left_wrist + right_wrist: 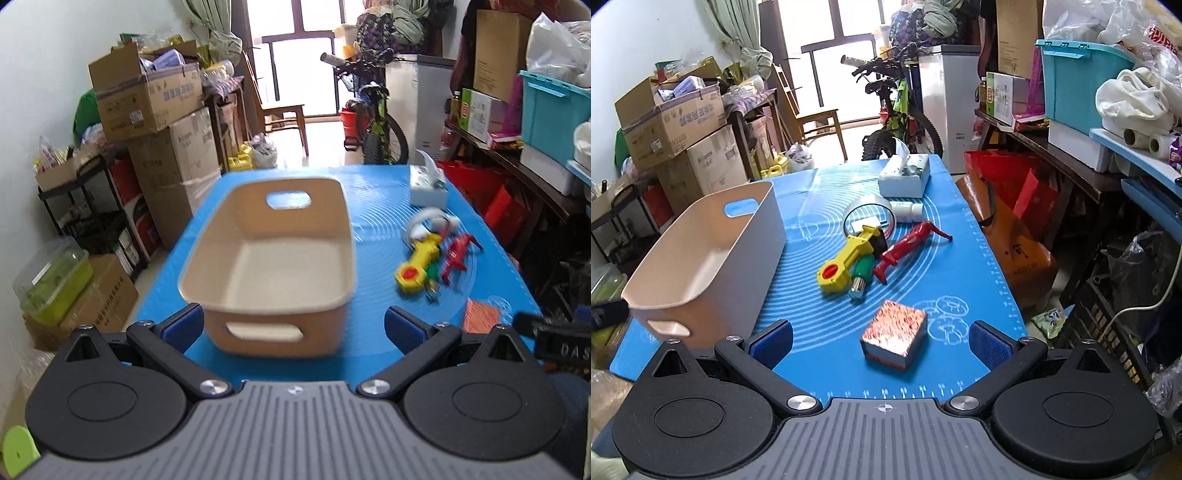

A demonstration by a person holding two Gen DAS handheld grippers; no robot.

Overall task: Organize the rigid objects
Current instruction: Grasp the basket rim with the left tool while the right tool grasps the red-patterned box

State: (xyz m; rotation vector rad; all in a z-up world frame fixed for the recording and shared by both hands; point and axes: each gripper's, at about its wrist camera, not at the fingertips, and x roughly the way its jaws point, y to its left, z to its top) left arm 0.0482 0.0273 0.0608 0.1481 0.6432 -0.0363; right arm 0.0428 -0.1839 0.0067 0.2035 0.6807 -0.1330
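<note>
A beige plastic bin [273,218] [701,258] stands empty on the blue mat [923,280]. My left gripper [293,328] is open just before the bin's near wall. My right gripper [881,341] is open with a small shiny red box [895,332] lying between and just ahead of its fingers, untouched. Farther out lie a yellow toy tool [849,258] [419,264], a green-handled piece [862,273], a red toy [908,243] [456,253], a tape roll [870,214] and a small white bottle [907,210].
A tissue box [905,175] [428,186] sits at the mat's far end. Cardboard boxes [147,96] and a black rack [85,206] crowd the left; a bicycle [897,110] stands beyond the table. Red bags [1015,184] and loaded shelves [1082,92] line the right.
</note>
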